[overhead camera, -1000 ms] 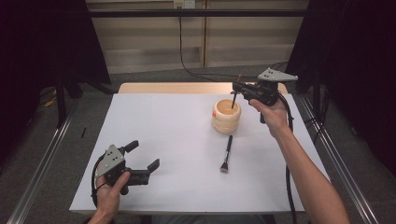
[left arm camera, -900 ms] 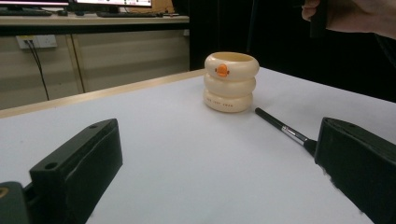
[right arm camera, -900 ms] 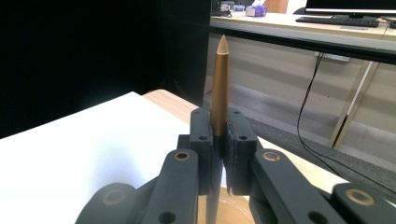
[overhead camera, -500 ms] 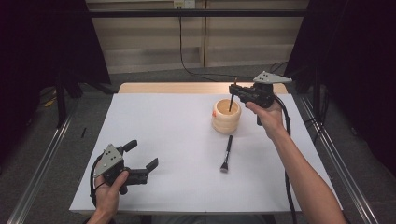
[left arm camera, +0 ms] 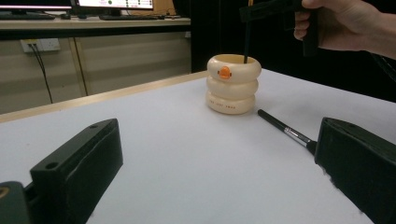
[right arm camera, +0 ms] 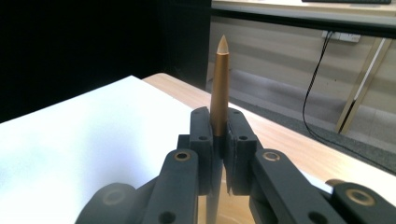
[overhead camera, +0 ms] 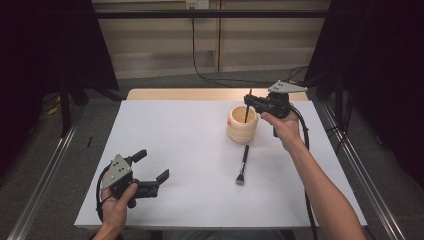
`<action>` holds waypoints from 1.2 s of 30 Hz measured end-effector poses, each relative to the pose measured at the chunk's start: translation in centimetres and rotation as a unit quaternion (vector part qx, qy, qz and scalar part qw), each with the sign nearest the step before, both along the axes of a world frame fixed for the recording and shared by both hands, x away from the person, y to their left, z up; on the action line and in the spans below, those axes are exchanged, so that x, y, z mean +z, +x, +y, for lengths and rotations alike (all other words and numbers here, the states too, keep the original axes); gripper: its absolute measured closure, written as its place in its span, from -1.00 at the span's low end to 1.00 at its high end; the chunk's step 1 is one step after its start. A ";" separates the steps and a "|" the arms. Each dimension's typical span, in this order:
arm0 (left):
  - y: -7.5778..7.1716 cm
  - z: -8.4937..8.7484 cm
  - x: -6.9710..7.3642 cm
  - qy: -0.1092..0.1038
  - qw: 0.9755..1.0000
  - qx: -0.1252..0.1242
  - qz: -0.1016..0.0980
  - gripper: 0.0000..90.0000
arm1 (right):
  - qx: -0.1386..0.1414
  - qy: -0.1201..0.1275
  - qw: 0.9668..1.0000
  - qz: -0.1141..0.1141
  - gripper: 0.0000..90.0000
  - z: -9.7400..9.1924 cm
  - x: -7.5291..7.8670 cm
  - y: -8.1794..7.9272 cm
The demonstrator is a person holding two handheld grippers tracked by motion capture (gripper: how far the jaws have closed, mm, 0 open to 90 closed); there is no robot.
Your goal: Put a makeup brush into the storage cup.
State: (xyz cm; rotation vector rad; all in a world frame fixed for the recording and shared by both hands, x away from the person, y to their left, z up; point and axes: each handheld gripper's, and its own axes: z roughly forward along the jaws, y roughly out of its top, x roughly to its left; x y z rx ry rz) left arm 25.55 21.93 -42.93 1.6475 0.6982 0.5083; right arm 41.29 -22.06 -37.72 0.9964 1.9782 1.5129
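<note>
Lying just beside the duck holder (overhead camera: 242, 125), a spare brush (overhead camera: 243, 165) on the white table (overhead camera: 190, 150).

Two brushes are on the scene: one slim brush (overhead camera: 247, 106) stands upright, clamped between the jaws of the right gripper (overhead camera: 248, 103) with its lower end inside the cup, and a second brush (overhead camera: 243, 164) lies flat on the table below that gripper. One cream ring-stacked cup (overhead camera: 242, 125) stands directly under it. Two grippers are present; the left gripper (overhead camera: 152, 175) is well apart.
</note>
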 end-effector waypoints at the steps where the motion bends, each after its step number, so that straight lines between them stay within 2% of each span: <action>1: 0.0 0.0 0.0 0.000 1.000 0.000 0.001 -0.98 | -0.001 -0.001 1.000 0.002 0.85 0.0 -0.2 0.0; 4: 0.1 0.0 0.0 -0.005 1.000 -0.002 0.008 -0.98 | 0.001 -0.004 1.000 0.004 0.85 0.1 -0.5 -0.1; 14: 0.1 0.1 0.0 -0.006 1.000 0.000 0.007 -0.98 | -0.004 0.000 1.000 0.010 0.85 0.2 -1.9 0.1; 24: 0.1 0.1 0.0 -0.005 1.000 -0.003 0.007 -0.98 | -0.007 0.001 1.000 0.008 0.84 0.0 -1.9 0.0; 36: -0.1 -0.1 0.0 -0.003 1.000 -0.004 0.006 -0.98 | -0.010 0.004 1.000 0.013 0.84 -0.3 -2.9 0.0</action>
